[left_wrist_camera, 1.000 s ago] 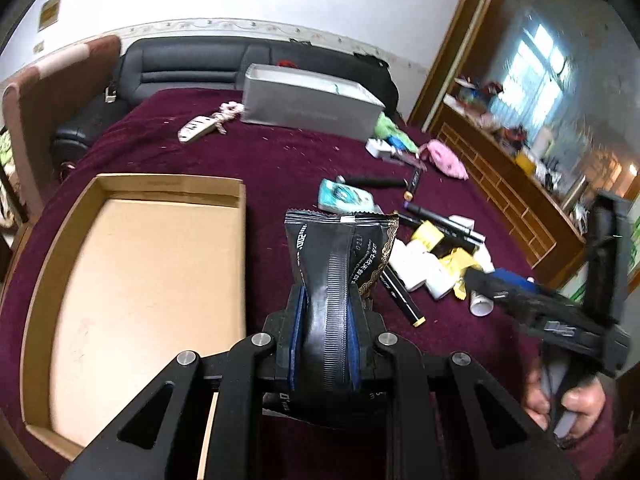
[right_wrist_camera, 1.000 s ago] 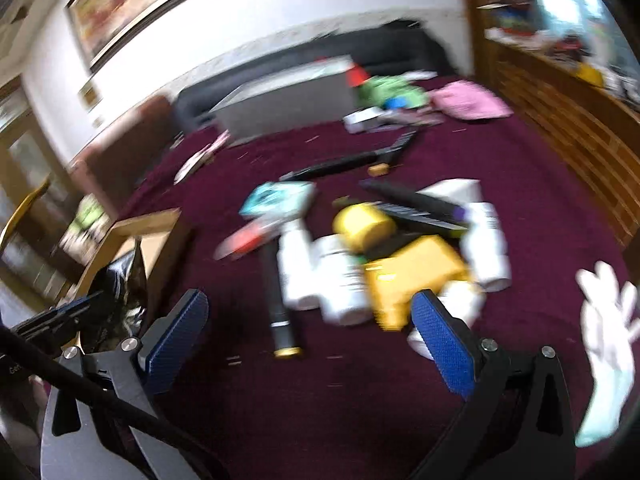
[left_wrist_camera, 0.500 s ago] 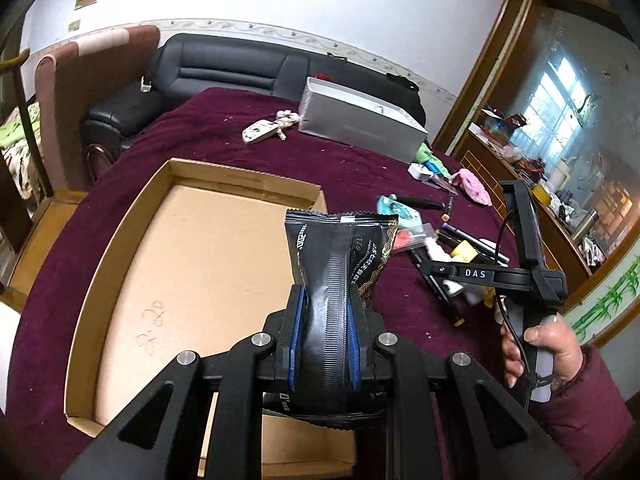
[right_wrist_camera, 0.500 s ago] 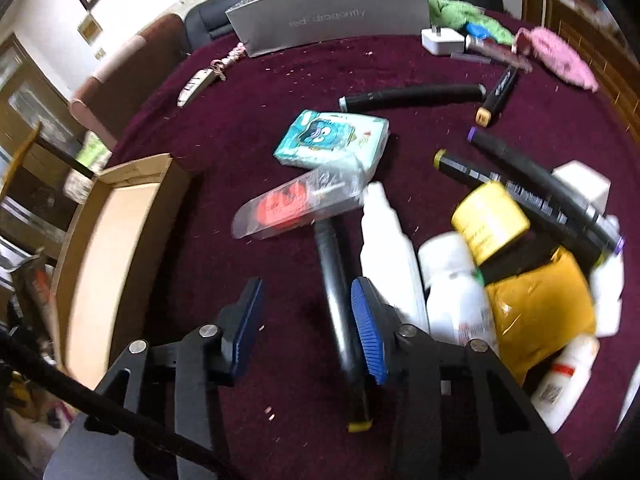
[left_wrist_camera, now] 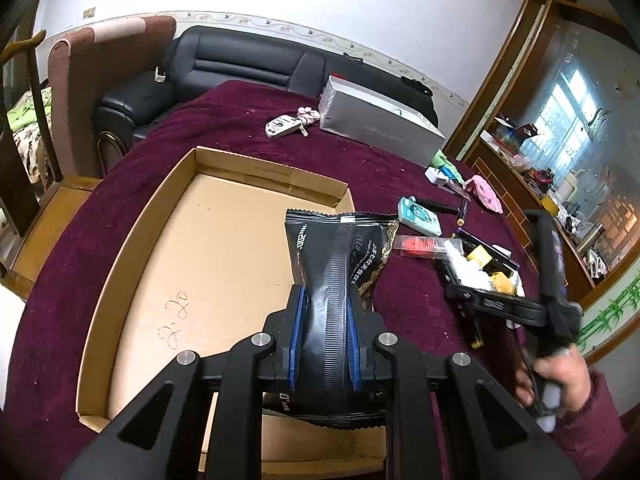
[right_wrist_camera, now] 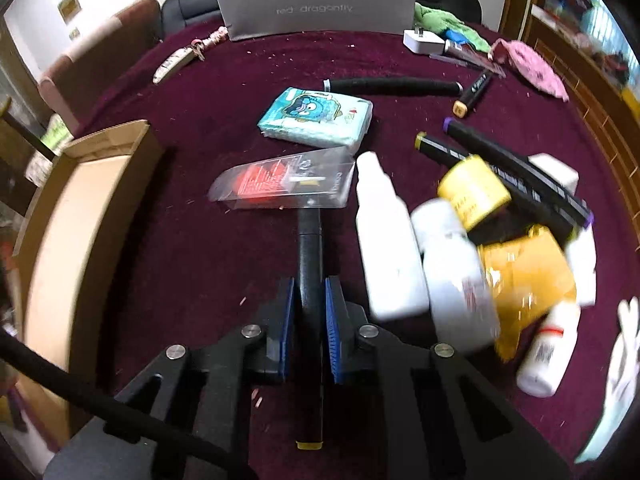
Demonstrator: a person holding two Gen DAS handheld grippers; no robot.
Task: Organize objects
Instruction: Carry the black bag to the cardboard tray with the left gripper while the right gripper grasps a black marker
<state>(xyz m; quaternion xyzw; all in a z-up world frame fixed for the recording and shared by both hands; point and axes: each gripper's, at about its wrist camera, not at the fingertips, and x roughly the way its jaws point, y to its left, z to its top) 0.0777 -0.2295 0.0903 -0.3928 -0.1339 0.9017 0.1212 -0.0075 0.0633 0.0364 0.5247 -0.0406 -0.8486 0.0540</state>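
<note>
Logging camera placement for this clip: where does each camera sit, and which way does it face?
Left wrist: on the left gripper, facing down over the cardboard tray; its fingers clamp a black packet; the right gripper and the person's hand show at right.
Right wrist: on the right gripper, angled steeply down at the clutter; its fingers clamp a black marker.
Shared: tray, silver box, tissue pack, maroon cloth.

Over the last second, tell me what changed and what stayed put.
The right gripper came down from the clutter and shut on the black marker. The left gripper carried the black packet over the cardboard tray, grip unchanged. The other clutter stayed.
</note>
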